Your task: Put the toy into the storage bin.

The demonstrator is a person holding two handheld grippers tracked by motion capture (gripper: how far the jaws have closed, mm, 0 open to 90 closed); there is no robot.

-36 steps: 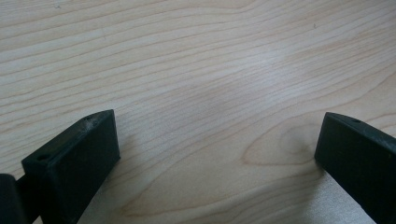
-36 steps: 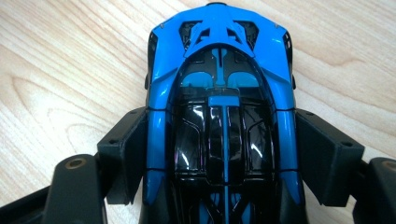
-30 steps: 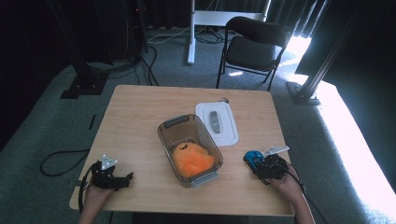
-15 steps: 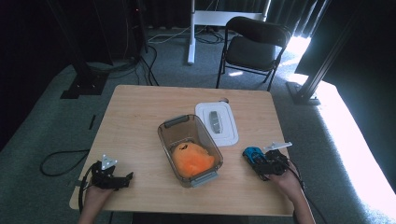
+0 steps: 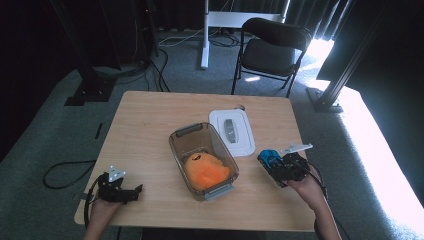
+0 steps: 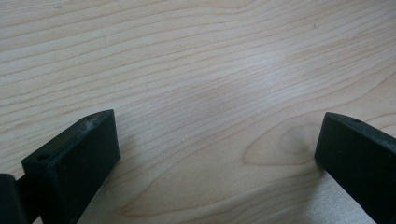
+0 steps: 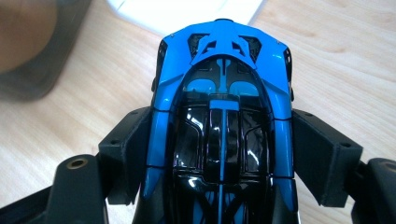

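So the person's got the right gripper [image 5: 276,165] clamped on a little blue toy car [image 5: 269,158], over toward the right side of the wooden table [image 5: 150,120]. From the right gripper view you can see it properly: the black jaws are pressed against both sides of the car [image 7: 223,126], one on each flank around its middle, and the nose sticks out past them. The car is glossy blue with a black roof and a blue stripe down the centre.

It's sitting just right of a clear plastic tub [image 5: 203,160] that has something soft and orange [image 5: 206,170] in it, looks like a plush with a dark face on it. The tub's white lid [image 5: 232,132] lies flat on the table just behind the car, its near corner close to the nose.

The left gripper [image 5: 131,192] is way over at the near left corner of the table, well apart from all that. Its jaws are spread wide with nothing but bare wood between them [image 6: 217,140], and it's low down by the tabletop.

There's a black folding chair [image 5: 272,50] behind the table.
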